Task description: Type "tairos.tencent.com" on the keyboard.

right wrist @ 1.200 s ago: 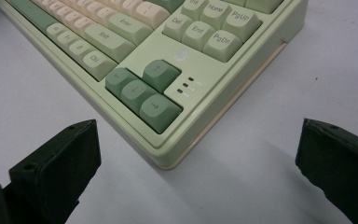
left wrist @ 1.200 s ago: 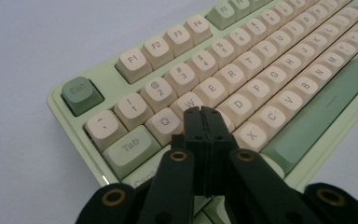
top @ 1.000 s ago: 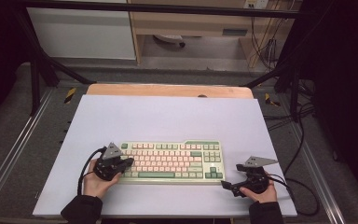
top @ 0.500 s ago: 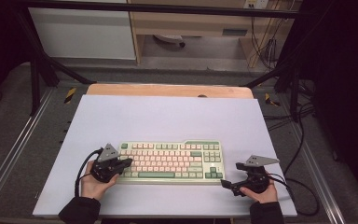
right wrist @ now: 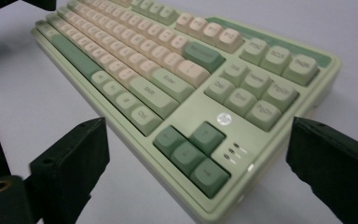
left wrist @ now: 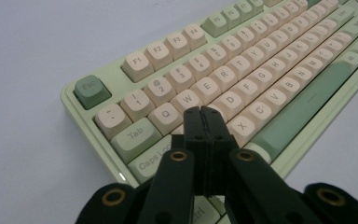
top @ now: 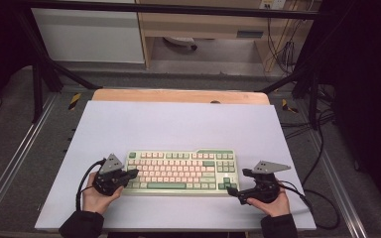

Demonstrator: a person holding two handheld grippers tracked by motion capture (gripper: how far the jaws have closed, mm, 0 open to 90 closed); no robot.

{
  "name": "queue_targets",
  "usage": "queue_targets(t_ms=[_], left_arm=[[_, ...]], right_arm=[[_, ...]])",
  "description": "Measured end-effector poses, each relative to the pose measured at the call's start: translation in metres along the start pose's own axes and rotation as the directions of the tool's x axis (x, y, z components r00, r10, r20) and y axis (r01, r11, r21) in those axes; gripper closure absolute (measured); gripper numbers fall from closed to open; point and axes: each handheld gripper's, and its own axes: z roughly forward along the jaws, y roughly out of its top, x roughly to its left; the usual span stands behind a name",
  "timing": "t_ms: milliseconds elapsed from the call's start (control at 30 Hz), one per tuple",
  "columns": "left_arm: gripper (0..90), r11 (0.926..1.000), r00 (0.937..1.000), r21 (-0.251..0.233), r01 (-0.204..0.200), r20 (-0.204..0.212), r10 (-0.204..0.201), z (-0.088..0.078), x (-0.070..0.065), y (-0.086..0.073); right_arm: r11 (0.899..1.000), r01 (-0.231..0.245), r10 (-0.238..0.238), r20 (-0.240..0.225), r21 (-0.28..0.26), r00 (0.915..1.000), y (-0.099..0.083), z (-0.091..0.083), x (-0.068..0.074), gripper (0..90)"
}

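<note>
Two hand-held grippers flank a keyboard [top: 181,171] on a pale sheet [top: 178,124] covering the table, in the lower centre of the high view. Beyond the sheet's far edge a strip of wooden tabletop [top: 178,95] shows, with a cabinet [top: 89,34] and cables [top: 283,49] in the upper part of the frame. More cables [top: 322,168] lie off the sheet's right side. Nothing stands on the sheet between the keyboard and its far edge.

The keyboard is light green with cream letter keys and darker green modifier keys. A long green space bar [left wrist: 307,98] runs toward the right of the left gripper view, and an Esc key [left wrist: 91,91] sits at the corner in its left half. Dark green arrow keys [right wrist: 191,151] occupy the near corner at lower centre of the right gripper view.

The left gripper [top: 131,173] has its jaws pressed together, empty, with the tips [left wrist: 204,116] over the keys near Caps Lock at the keyboard's left end. The right gripper [top: 235,191] sits just off the keyboard's lower right corner, jaws spread wide and empty, one black jaw at each side of its own view [right wrist: 196,158].

Open sheet surrounds the keyboard, widest toward the top, narrow along the bottom edge.
</note>
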Motion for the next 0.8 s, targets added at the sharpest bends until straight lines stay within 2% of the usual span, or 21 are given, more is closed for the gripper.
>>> queue_targets(t_ms=[133,300,367,800], left_arm=[[89.9,1.0000,1.0000,0.000,-0.005,0.002,0.005,0.000,0.000,0.000],[89.9,1.0000,1.0000,-0.004,-0.002,0.005,0.002,0.000,0.000,0.000],[89.9,1.0000,1.0000,-0.005,-0.001,0.005,0.001,0.000,0.000,0.000],[89.9,1.0000,1.0000,-0.008,-0.005,0.007,0.005,0.000,0.000,-0.001]], right_arm=[[0.998,0.054,-0.055,-0.023,-0.017,0.9982,0.010,0.007,0.010,21.6],[0.996,0.090,-0.091,-0.049,-0.025,0.9946,0.023,0.020,0.024,35.5],[0.995,0.100,-0.101,-0.072,-0.017,0.9923,0.031,0.030,0.031,40.7],[0.996,0.090,-0.088,-0.099,0.022,0.9912,0.051,0.063,0.049,66.7]])
